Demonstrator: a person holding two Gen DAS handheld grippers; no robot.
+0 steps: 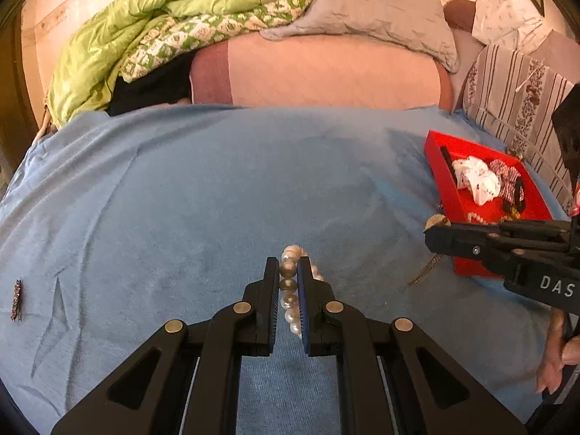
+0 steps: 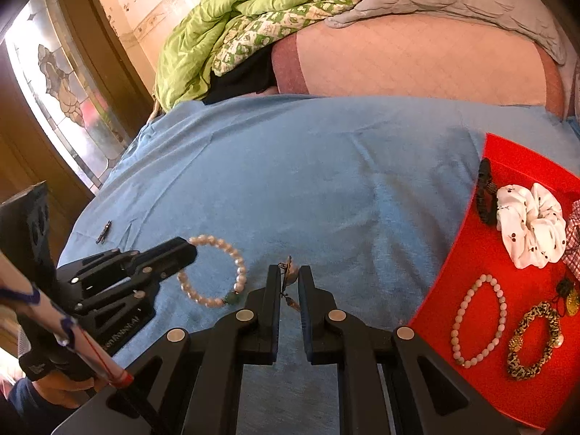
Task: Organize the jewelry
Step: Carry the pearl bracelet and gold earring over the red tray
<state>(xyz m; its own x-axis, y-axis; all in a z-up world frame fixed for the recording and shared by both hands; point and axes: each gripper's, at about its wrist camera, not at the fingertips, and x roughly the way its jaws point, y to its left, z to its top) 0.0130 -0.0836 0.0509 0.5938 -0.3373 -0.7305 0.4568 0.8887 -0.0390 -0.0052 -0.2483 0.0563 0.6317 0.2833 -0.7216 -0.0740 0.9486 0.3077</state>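
far left on the blue bed cover (image 1: pixel 181 195) lies a small dark hair clip (image 1: pixel 16 300), well apart from everything else. left tongs (image 1: pixel 289 272) are clamped on the pearl bracelet (image 1: pixel 290 290), gripping only one side of the loop; the rest of the ring rests on the cover, seen from the right wrist view as pearl bracelet (image 2: pixel 214 272). right tongs (image 2: pixel 289 278) are closed on a small dangling earring (image 2: pixel 290 282), its chain hanging between the fingers. far right, the red tray (image 2: pixel 471 253) already holds a black clip (image 2: pixel 485 195), white scrunchie (image 2: pixel 531 224), pale bead bracelet (image 2: pixel 478 320) and leopard bracelet (image 2: pixel 533 340).

risk: the round pearls may roll out of the narrow pinch on lifting; the earring's slack chain could snag the cloth; both tongs, converging on the tray, may collide
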